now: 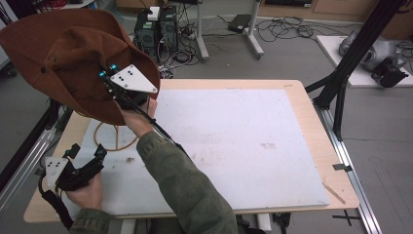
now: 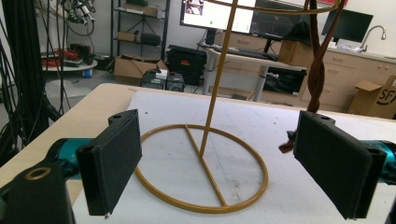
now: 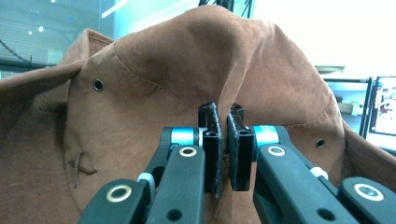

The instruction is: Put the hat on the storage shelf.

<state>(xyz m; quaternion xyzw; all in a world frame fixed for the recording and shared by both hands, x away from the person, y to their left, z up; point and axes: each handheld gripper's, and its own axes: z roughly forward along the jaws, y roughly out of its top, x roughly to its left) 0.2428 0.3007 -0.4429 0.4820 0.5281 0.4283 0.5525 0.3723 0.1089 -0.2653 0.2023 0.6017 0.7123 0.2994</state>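
The hat (image 1: pixel 73 53), brown and floppy, hangs in the air over the table's (image 1: pixel 297 122) far left corner, above my gold wire stand (image 2: pixel 201 170). I have my right gripper (image 3: pixel 223 140) pinched tight on a fold of its fabric. My left gripper (image 2: pixel 219 163) sits low near the front left edge, jaws spread wide, facing the stand's ring base.

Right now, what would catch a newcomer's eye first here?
The big brown hat, held high over the table's far left corner with the right gripper pinching a fold of it. Below it stands a gold wire stand on the white mat, with the left gripper open in front of its ring base.
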